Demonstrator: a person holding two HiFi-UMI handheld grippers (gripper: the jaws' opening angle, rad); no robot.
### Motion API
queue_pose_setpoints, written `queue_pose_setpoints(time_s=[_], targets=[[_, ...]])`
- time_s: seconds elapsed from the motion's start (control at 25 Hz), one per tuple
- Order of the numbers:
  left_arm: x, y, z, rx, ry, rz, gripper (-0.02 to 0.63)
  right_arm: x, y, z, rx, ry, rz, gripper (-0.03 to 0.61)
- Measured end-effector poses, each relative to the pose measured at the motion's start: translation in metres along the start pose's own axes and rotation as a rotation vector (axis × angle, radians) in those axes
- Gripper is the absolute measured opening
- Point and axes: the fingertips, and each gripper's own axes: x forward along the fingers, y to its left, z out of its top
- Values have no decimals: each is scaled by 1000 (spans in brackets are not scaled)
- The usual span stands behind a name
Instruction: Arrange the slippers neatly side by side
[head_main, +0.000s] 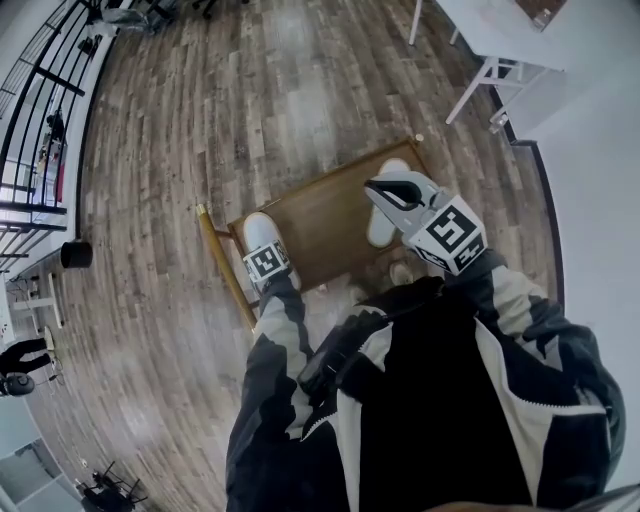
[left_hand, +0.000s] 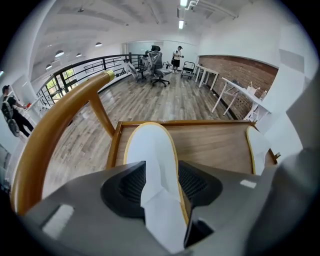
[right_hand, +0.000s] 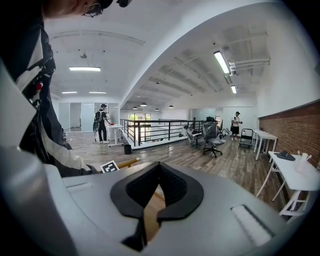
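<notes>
Two slippers, two grippers and one wooden chair are counted here. At the far left, the chair's curved back rail (left_hand: 55, 130) is seen, with the flat seat (head_main: 320, 225) spread out beside it. The left slipper (left_hand: 150, 150), white with a yellow rim, is laid flat along the seat's left side. The left gripper (left_hand: 160, 187) is pointed steeply down over it. Its fingers (left_hand: 200, 185) are released and stand apart, and the near end of that slipper lies between them without being pinched.

Bare wood of the seat is seen across the middle. The right slipper (left_hand: 257, 147), matching the first, is laid along the seat's right edge, well apart from its partner.

The right gripper (head_main: 378, 190) is held above that right slipper in the head view. Its fingers (right_hand: 167, 187) are clenched together, and nothing is gripped by them.

No worktop is used here: both slippers are carried by the chair, and the chair is stood on a floor (head_main: 200, 120) of mottled wood planks. A black railing (left_hand: 85, 70) is seen along the room's left side. Office chairs (left_hand: 160, 70) are grouped at the back. White tables (left_hand: 235, 90) are lined up against a brick wall (left_hand: 240, 70) on the right. A few people are made out in the distance.
</notes>
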Motion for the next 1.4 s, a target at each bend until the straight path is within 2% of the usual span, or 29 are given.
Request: queue_pose_setpoints(time_s=[0.2, 0.36, 0.44, 0.56, 0.76, 0.96, 1.08, 1.2, 1.4], targets=[[-16, -2, 10, 12, -61, -6, 219, 5, 4, -4, 7, 5, 11, 5], [-44, -7, 32, 2, -173, -41, 136, 14, -4, -20, 68, 32, 3, 5], [-67, -19, 51, 7, -255, -80, 67, 15, -7, -24, 89, 34, -1, 5], [-110, -41, 85, 22, -399, -156, 18, 18, -2, -19, 87, 16, 8, 5], [-194, -80, 139, 83, -630, -302, 17, 28, 12, -3, 70, -31, 36, 5], [-281, -125, 167, 215, -818, -446, 17, 26, 27, 18, 57, -85, 42, 5], [-312, -146, 170, 270, -876, -514, 17, 21, 32, 24, 56, -107, 32, 5], [-326, -156, 167, 335, -900, -529, 17, 18, 28, 17, 72, -94, 2, 5], [-328, -156, 157, 339, -890, -572, 18, 24, 3, -38, 145, 28, -86, 6]])
